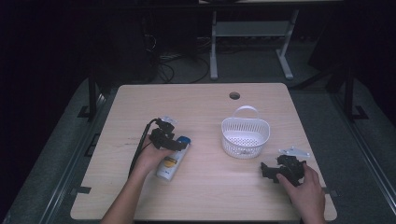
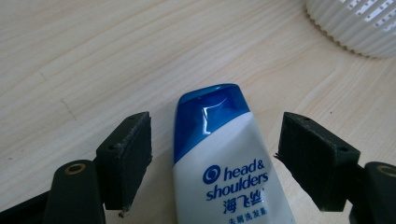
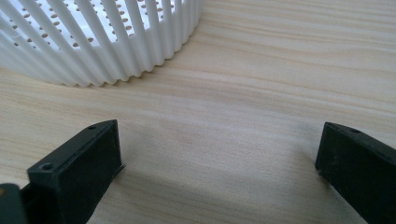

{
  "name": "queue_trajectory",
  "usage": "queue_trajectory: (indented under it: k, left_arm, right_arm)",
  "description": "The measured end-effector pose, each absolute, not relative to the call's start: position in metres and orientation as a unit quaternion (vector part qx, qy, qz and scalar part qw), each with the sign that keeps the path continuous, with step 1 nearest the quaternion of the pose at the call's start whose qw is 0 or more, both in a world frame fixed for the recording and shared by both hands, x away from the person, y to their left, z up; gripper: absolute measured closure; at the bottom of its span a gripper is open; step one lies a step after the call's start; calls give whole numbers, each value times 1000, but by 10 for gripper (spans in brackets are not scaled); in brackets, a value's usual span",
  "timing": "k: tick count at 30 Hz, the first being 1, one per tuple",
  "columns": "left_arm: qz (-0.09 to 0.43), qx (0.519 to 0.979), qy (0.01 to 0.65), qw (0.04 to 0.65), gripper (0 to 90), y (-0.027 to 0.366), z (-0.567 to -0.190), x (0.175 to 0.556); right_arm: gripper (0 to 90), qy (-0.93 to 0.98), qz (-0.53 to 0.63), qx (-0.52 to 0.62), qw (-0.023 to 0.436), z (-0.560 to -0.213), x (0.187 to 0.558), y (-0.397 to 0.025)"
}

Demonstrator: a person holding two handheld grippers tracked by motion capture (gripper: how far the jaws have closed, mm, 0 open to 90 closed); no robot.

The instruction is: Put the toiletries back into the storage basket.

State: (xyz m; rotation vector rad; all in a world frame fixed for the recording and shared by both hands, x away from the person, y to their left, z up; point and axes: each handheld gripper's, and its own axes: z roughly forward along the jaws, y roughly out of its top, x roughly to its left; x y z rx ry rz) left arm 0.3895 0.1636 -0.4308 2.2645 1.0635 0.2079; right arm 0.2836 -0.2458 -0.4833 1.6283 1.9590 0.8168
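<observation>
My left gripper [image 1: 164,135] sits left of centre in the high view, over the shampoo bottle [image 1: 173,158] that lies flat on the worktop [image 1: 205,186]. In the left gripper view my fingers [image 2: 128,154] are spread wide on either side of the bottle's blue cap [image 2: 208,112], clear of it on both sides. My right gripper [image 1: 280,169] rests low at the lower right of the high view, its fingers [image 3: 84,163] also spread over bare wood. The white basket [image 1: 245,134] stands right of centre, between my two grippers and apart from the bottle.
</observation>
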Motion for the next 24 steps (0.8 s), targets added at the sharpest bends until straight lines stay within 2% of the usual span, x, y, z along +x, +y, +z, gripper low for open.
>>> queue_trajectory:
  k: [24]
  left_arm:
    - [77, 877, 413, 235, 257, 141, -448, 400]
  right_arm:
    - [0, 713, 297, 592, 231, -483, 284, -246]
